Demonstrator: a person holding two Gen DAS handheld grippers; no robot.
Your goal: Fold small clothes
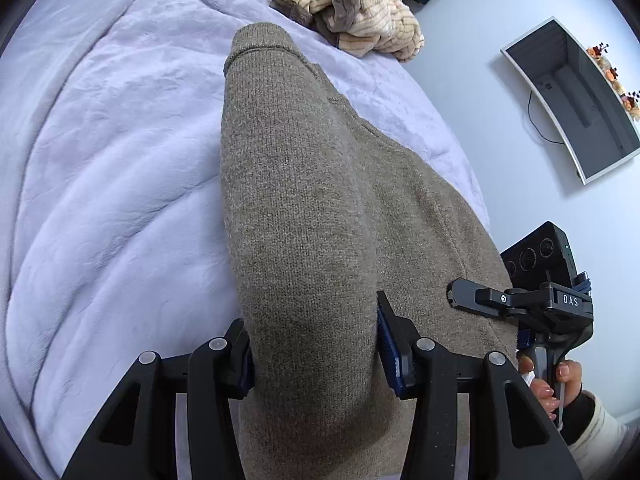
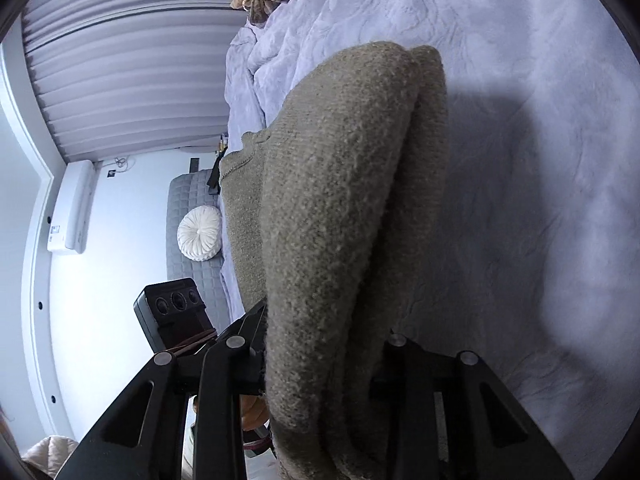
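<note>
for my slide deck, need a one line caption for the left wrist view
Left gripper clamps a bunched grey-brown knit sweater over a pale lavender bed cover.

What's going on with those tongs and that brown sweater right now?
Left tongs and right tongs both clamped on the sweater. Sweater lifted over the bed. Nothing blocking.

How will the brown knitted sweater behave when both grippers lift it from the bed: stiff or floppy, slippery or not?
The brown knitted sweater is probably floppy: it bulges in a soft roll between the fingers of the left gripper and the right gripper. The fuzzy knit likely resists slipping in them. It looks thick, so its free end may sag toward the lilac bedcover.
</note>
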